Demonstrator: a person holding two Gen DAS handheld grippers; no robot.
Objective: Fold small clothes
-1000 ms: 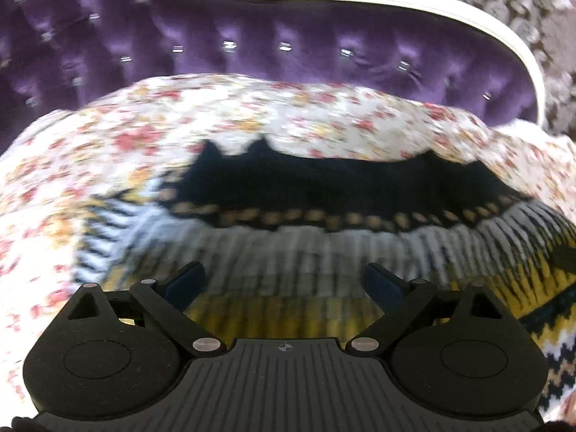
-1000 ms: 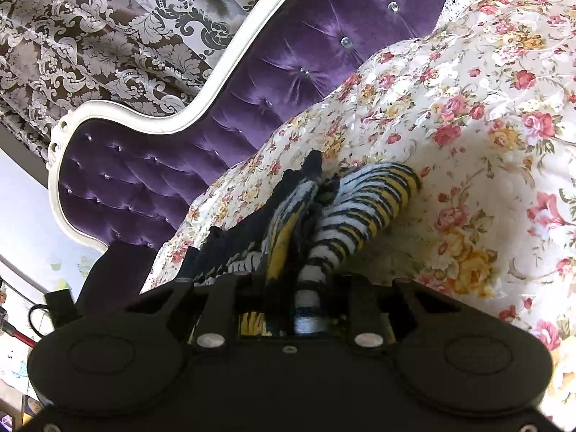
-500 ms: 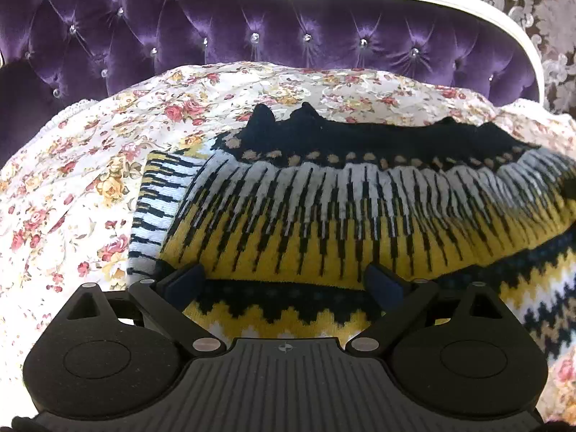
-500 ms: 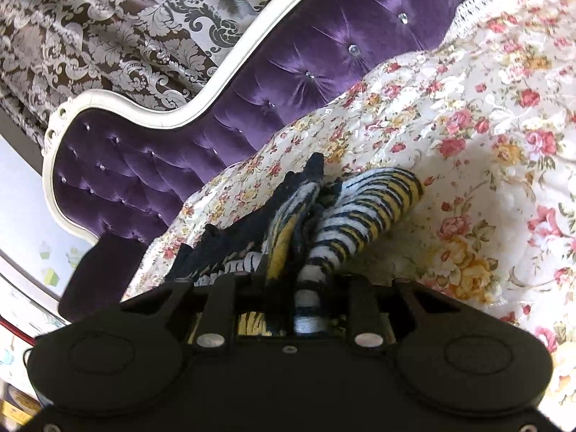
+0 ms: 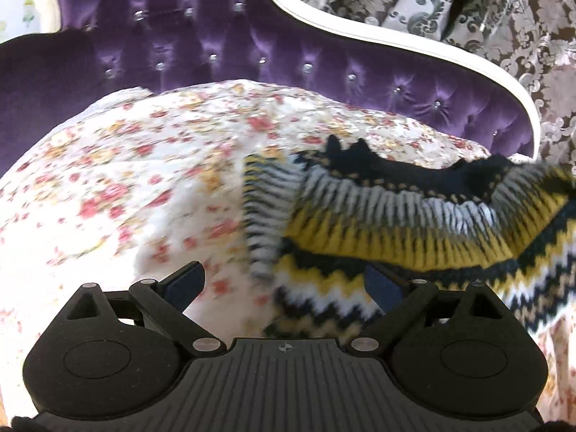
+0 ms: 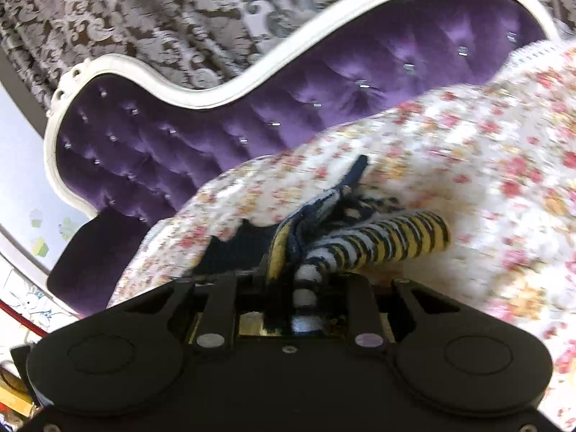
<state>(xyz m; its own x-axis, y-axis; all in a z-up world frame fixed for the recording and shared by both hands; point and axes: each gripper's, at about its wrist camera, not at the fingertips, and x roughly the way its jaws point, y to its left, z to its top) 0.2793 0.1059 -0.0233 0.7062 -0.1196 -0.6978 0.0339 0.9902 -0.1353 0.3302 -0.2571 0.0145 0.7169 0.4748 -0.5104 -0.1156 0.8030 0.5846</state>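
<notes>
The left gripper (image 5: 284, 284) has its jaws wide apart and holds nothing; it hangs over the flowered bedspread (image 5: 118, 187). The striped sweater (image 5: 414, 230) lies on the bedspread, to its right side. The right gripper (image 6: 295, 280) has its jaws closed on a bunched part of the sweater (image 6: 378, 241). Behind is a purple headboard (image 5: 223, 46).

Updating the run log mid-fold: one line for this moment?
left tongs: open, empty | right tongs: shut on sweater | sweater on floral bedspread | fold unfinished
</notes>
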